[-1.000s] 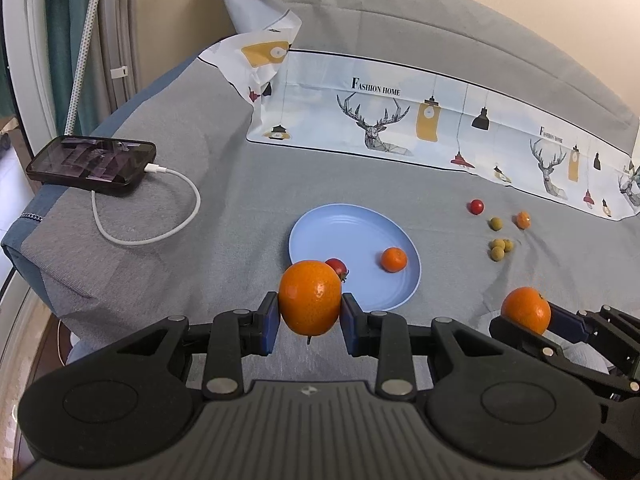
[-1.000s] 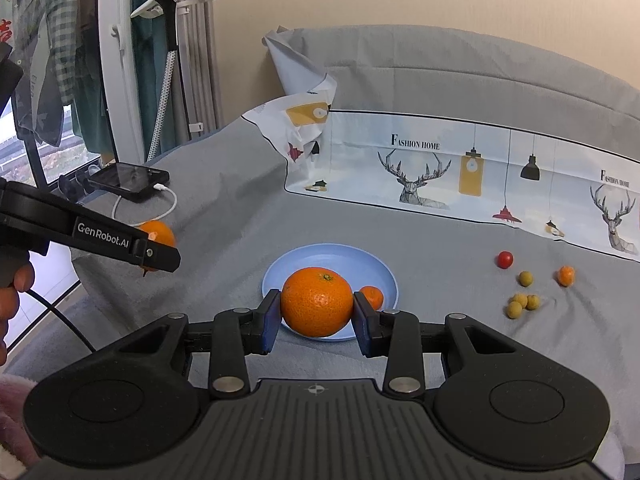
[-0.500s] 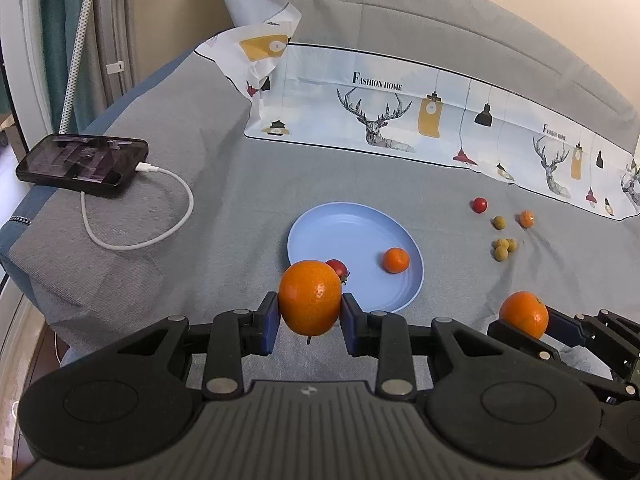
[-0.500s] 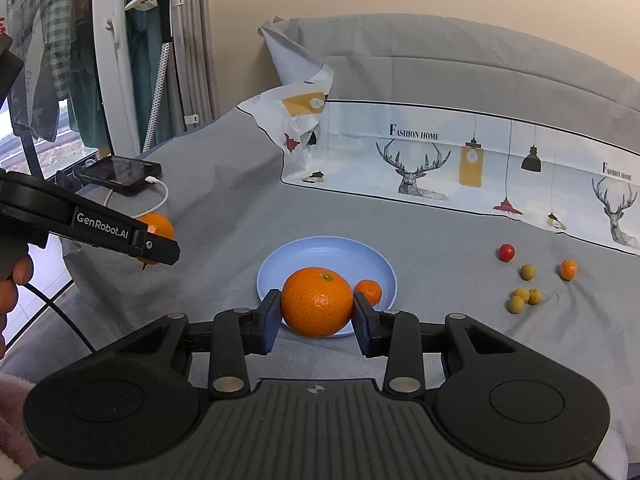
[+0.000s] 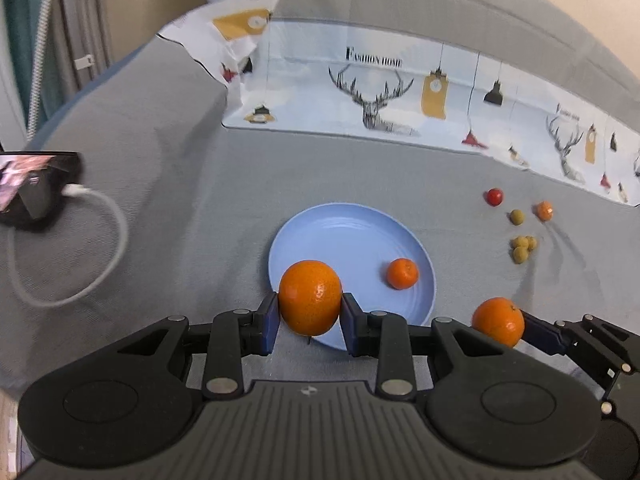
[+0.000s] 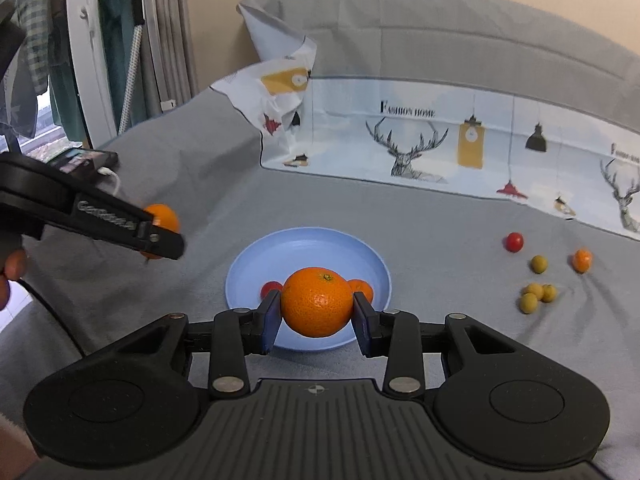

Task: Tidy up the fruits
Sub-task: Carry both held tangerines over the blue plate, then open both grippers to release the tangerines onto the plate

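Note:
My left gripper (image 5: 309, 316) is shut on a large orange (image 5: 310, 297), held over the near left rim of the light blue plate (image 5: 340, 232). My right gripper (image 6: 316, 316) is shut on a second large orange (image 6: 317, 302) above the plate's (image 6: 304, 250) near side. That orange also shows at the lower right of the left wrist view (image 5: 498, 321). A small mandarin (image 5: 402, 273) lies on the plate, and a red cherry tomato (image 6: 271, 288) peeks out behind my right gripper's left finger. The left gripper's orange (image 6: 162, 218) appears at the left of the right wrist view.
To the right on the grey cloth lie a red tomato (image 5: 495, 197), a small mandarin (image 5: 544, 211) and several yellow-green fruits (image 5: 522, 246). A phone (image 5: 28, 190) with a white cable (image 5: 80, 248) sits at the far left. A printed deer cloth (image 5: 400, 92) runs along the back.
Both grippers have moved forward and down toward the plate, each still gripping its orange. The plate looks larger and closer, and the left orange now hides the tomato.

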A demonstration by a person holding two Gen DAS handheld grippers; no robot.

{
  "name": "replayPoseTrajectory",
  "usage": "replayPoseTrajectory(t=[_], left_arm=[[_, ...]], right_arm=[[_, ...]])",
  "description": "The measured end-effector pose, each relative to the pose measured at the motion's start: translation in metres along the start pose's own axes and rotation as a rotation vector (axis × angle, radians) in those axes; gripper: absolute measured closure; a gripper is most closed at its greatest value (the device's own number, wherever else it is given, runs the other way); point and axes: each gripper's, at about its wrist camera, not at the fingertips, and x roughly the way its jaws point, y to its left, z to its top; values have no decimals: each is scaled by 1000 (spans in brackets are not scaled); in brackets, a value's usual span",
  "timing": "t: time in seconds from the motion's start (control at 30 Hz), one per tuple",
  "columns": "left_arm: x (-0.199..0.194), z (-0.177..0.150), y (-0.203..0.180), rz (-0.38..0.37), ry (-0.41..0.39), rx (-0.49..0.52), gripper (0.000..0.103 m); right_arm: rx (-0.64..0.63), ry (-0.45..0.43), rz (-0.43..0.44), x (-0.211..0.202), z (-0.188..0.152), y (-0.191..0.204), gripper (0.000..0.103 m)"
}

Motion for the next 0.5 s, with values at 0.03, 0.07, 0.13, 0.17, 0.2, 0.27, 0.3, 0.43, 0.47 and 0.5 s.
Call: replayPoseTrajectory(t=[0.03,0.07,0.13,0.17,0.2,0.27,0.3,0.43,0.47,0.5], left_arm=[[8,3,-1,-2,8,2,67],[17,5,-3,1,18,5,67],[34,10,-5,5,40,12,67],[43,12,-6,9,50,14,67],[52,15,-7,11,60,18,67],[66,19,-8,18,75,24,67],[75,21,-8,20,85,27,67],[104,25,-8,33,127,30,67],[111,26,-8,35,136,30,67],[119,26,-8,40,142,34,67]], right_arm=[[-2,7,5,7,1,0,64],[-5,15,10,15,2,-2,64],[-5,30,13,29,3,-2,64],[-3,41,14,37,4,-4,64],[1,50,15,45,5,-5,64],[2,68,15,59,6,-7,64],[4,78,14,67,7,-9,64],[-2,113,18,95,10,-12,64],[-6,121,18,102,10,-13,64],[-9,129,18,108,9,-14,64]])
